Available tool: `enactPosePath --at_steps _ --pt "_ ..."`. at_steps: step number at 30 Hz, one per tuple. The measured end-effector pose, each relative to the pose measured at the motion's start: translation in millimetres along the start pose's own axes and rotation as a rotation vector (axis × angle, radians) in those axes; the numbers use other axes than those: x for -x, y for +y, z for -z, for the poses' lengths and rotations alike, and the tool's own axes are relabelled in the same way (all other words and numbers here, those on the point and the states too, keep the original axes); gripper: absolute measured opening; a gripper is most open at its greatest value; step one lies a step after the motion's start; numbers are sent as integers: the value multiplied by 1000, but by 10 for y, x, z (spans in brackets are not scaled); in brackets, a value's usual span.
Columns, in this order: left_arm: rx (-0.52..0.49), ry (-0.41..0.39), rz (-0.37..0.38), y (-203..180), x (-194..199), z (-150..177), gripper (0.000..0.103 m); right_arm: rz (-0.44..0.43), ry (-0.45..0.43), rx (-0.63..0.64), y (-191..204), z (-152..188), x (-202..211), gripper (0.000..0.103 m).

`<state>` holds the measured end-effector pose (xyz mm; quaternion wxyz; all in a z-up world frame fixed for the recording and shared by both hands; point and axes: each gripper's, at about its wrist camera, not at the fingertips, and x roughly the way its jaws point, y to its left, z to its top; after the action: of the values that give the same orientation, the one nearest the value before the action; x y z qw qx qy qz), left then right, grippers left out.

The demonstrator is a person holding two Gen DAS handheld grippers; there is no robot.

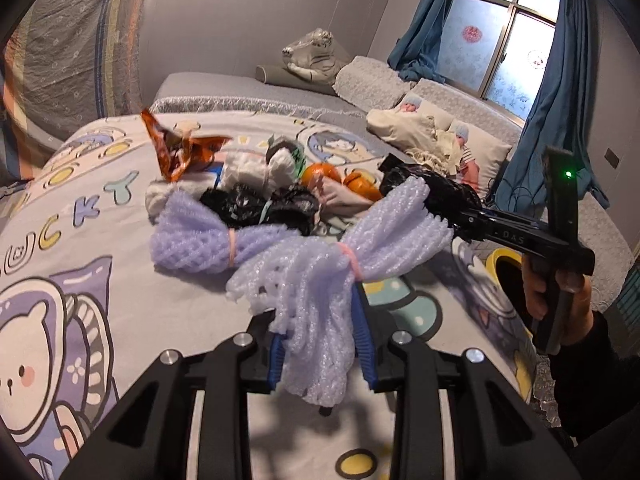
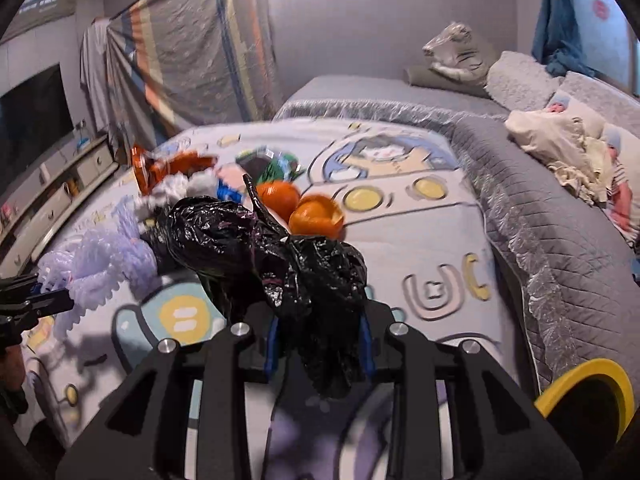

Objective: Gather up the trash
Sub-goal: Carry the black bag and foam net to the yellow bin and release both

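Observation:
My left gripper (image 1: 322, 344) is shut on a lilac foam net (image 1: 316, 308) tied with a pink band and holds it above the bed. A second lilac net bundle (image 1: 192, 236) lies just left of it. My right gripper (image 2: 320, 344) is shut on a crumpled black plastic bag (image 2: 320, 276), also lifted. In the left wrist view the right gripper (image 1: 460, 220) comes in from the right with that black bag (image 1: 424, 188). The left gripper (image 2: 56, 298) and its foam net (image 2: 100, 264) show at the left edge of the right wrist view.
A trash pile sits on the cartoon bedspread (image 1: 100, 280): an orange snack wrapper (image 1: 180, 152), white tissue (image 1: 248, 168), another black bag (image 1: 256, 208), orange peels (image 2: 316, 216). A yellow-rimmed bin (image 2: 592, 392) stands at the bed's right side. Pillows and dolls lie by the window.

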<state>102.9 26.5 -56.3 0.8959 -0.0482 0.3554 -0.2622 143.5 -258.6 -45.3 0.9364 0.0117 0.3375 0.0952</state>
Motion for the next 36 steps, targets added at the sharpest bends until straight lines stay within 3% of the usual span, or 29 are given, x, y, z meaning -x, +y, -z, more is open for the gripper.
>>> enactPosePath --at_steps 9,19,29,36 --pt "-110 -54 67 -507 -69 -355 28 125 -135 -75 -412 -35 724 29" --pt "-246 -71 182 -1295 -370 -668 28 413 -225 -191 -1078 261 1506 29" --pt "-345 -34 324 -2075 -802 -727 28 656 -187 -269 -1480 727 2034 29" --pt "-388 1 349 -2504 -1103 -663 29 725 -131 -344 -1672 1134 2107 30"
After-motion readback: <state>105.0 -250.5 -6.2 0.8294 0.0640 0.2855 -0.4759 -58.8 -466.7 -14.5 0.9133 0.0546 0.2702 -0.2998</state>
